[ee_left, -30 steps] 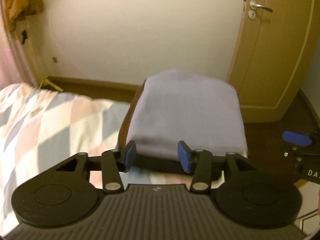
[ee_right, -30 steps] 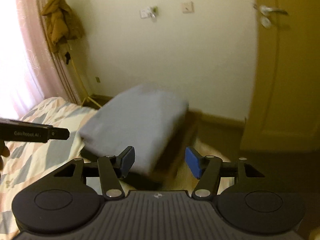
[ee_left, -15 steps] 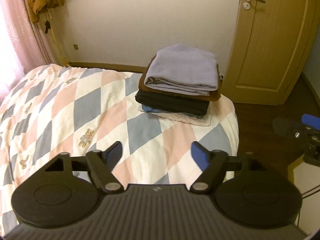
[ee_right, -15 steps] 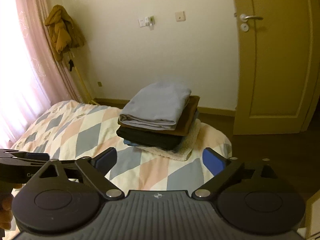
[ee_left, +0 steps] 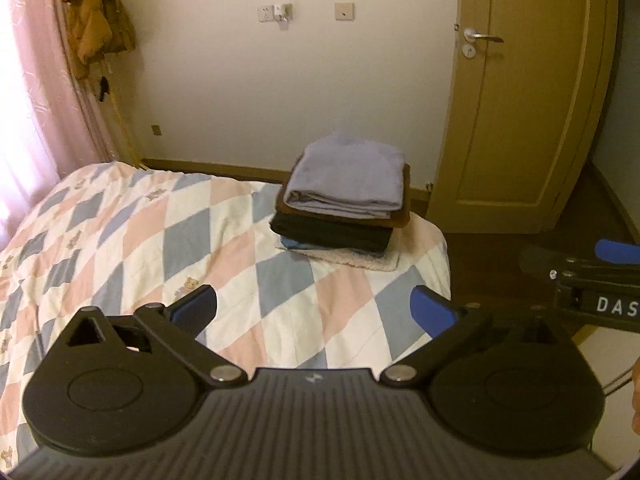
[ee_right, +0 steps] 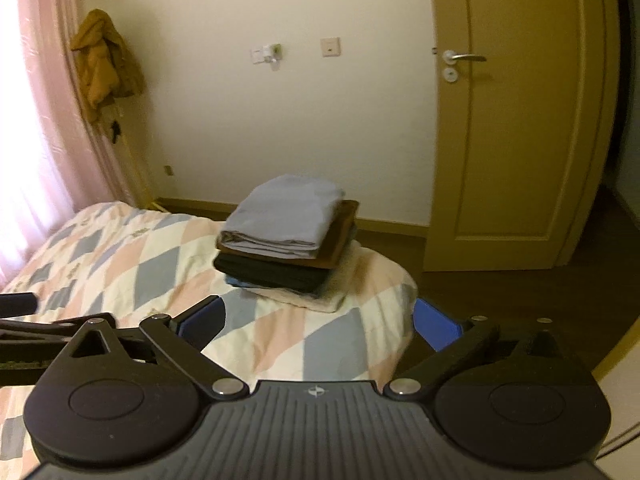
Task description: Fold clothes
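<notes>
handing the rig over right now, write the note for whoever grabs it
Left gripper: open, empty, above the bed.
Right gripper: open, empty, near the bed's corner.
Folded clothes stack sits at the bed's far corner, lavender piece on top, brown, black, blue and cream pieces below.
Done: all visible clothes are folded and stacked.
Left: no unfolded garment in view; the jacket hangs by the curtain.

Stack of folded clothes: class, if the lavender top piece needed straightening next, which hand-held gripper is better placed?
Probably the left hand-held gripper: the lavender piece sits nearly centred above its open jaws. The right hand-held gripper, equally open and empty, sees the stack offset left.
</notes>
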Tool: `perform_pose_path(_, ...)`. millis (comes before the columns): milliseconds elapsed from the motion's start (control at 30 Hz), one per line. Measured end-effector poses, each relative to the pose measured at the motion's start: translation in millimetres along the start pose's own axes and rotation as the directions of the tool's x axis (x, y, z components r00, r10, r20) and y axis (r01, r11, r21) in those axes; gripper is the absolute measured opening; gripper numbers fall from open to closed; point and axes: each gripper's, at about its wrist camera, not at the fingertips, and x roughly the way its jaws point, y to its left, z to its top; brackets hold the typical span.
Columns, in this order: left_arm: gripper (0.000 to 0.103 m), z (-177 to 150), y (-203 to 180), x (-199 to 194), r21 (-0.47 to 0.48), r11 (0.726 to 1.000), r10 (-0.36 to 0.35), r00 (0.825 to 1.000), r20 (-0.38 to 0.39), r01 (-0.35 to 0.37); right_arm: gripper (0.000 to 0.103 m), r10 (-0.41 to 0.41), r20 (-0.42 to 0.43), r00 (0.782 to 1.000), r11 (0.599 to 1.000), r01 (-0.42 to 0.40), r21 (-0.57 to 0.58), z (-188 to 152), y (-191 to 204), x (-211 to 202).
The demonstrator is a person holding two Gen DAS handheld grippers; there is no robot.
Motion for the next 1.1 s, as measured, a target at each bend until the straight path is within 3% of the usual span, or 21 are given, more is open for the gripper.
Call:
perform_pose_path(200, 0.102, 4, -3, -14, -0.018, 0.998, 0.057, 0.998, 0.025, -0.056, 0.103, -0.084, 0.049, 0.995, 0.996, 0.086, -0.024, 1, 5, -8)
perform_pose_path(333, 0.102, 4, -7, -21, -0.004, 0.996, 0.089, 0.996, 0.027, -0.089, 0.103, -0.096, 0.071, 0.993, 0.995, 0.098, -0.031, -1, 5, -14)
perform_pose_path(533, 0.102, 2, -1, -20, -0.036, 0.998, 0.051, 0.999, -0.010, -0.052, 0.103, -0.039, -0.012, 0.999, 0.999, 0.039, -0.022, -2, 3, -10)
perform_pose_path(733, 0.102, -3, 0, -11, 0.027, 0.992, 0.126, 0.992, 0.015, -0.126, 0.103, -0.062, -0.060, 0.996, 0.998, 0.061, -0.032, -2, 12, 8)
perform_pose_path(1100, 0.102, 16, 7, 24, -0.032, 0.995, 0.096, 0.995, -0.033, -0.098, 0.103, -0.015, -0.117, 0.993, 1.000, 0.013, -0.017, 23, 11, 43)
